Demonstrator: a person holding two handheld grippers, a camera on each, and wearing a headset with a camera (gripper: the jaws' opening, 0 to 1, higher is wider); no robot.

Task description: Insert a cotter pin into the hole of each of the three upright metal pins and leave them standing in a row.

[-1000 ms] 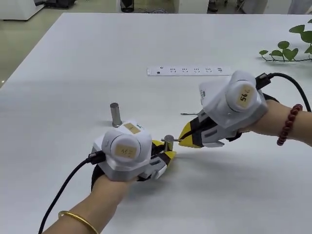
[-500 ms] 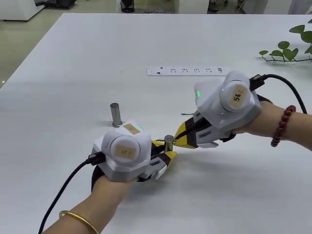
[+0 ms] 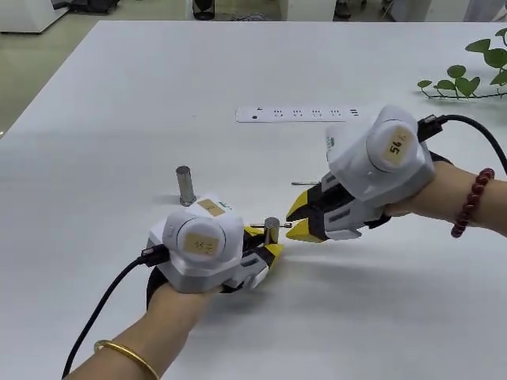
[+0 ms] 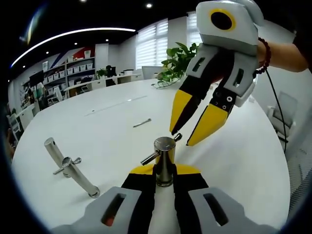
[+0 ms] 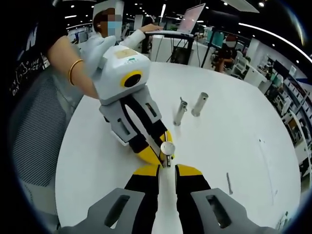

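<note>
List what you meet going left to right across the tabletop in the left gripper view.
Plain metal pin → metal pin with cotter pin fitted → loose cotter pin → gripped metal pin → right hand-held gripper.

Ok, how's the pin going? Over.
Left gripper shut on upright metal pin. Right gripper open beside it. Cotter pin through its hole. Nothing in the way.

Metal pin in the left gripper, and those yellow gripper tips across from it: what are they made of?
The metal pin held in the left gripper looks like steel or a similar metal: silvery grey, with bright glints on its cap. The yellow fingertips of the right gripper look like smooth plastic or rubber; the pictures can't settle which.
</note>
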